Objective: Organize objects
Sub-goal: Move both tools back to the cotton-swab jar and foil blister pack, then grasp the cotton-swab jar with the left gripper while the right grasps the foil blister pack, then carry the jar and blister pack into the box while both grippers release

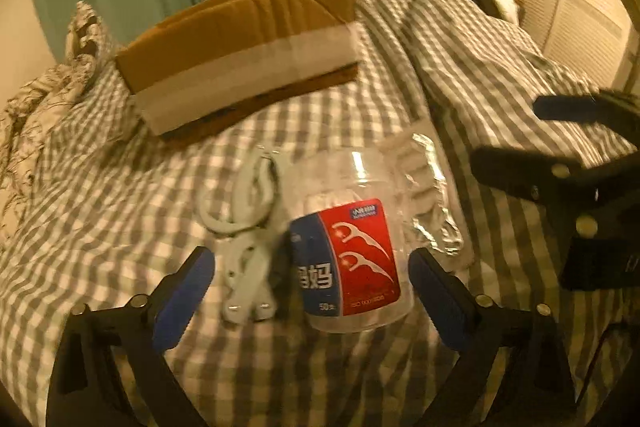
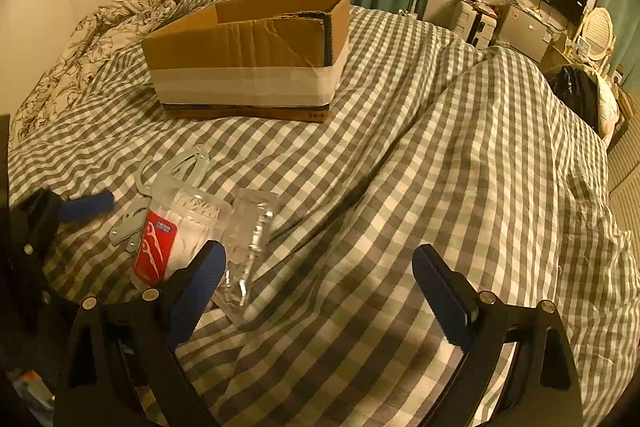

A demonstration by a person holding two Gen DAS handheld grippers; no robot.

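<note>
A clear floss-pick jar [image 1: 352,259] with a red and blue label lies on its side on the checked blanket. A grey folding tool [image 1: 248,227] lies against its left side and a silver foil packet [image 1: 432,195] against its right. My left gripper [image 1: 310,259] stands open just over them, with the jar and the tool between its blue pads; I see no pad pressing on either. My right gripper [image 2: 320,251] is open over bare blanket, right of the jar [image 2: 172,231] and the packet [image 2: 248,243]. It also shows at the right edge of the left wrist view.
An open cardboard box [image 2: 248,59] with a white band stands on the bed behind the objects. A raised fold of blanket [image 2: 500,147] runs along the right. Patterned pillows [image 2: 80,39] lie at the back left, and furniture and a screen stand beyond the bed.
</note>
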